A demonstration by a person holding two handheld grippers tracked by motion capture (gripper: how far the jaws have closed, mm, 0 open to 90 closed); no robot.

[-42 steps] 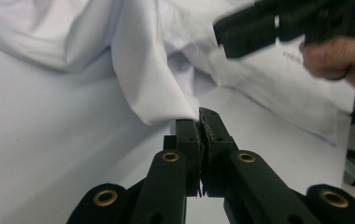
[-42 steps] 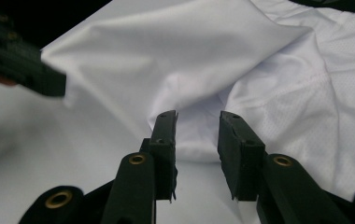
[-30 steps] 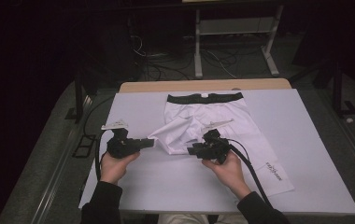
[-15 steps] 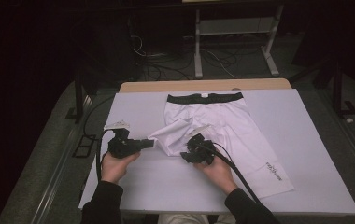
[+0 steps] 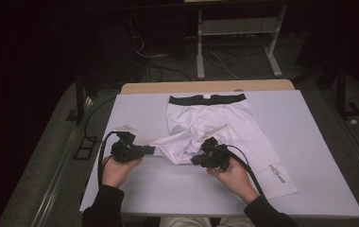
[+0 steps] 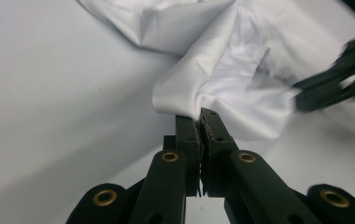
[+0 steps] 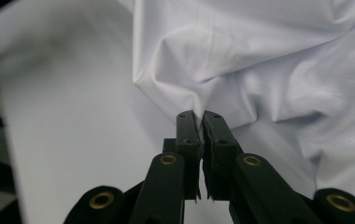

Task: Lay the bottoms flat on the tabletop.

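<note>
Dark room surrounds a grey table [image 5: 310, 156] where white shorts [image 5: 215, 120] lie flat, waistband far from the person. Left gripper [image 5: 152, 150] is clamped on the bunched left leg hem; right gripper [image 5: 194, 161] has just been closing and now pinches the same leg. Folding seems to begin; next, both should lift together.

A pale lavender-grey rectangular surface [image 5: 310, 142] lies under bright light, a strip of bare tan wooden edge [image 5: 206, 87] along its far side. Beyond, the room is dark: grey carpeted floor [image 5: 50, 156], tangled black cables [image 5: 168, 66] and a white metal frame stand [image 5: 236, 35].
</note>
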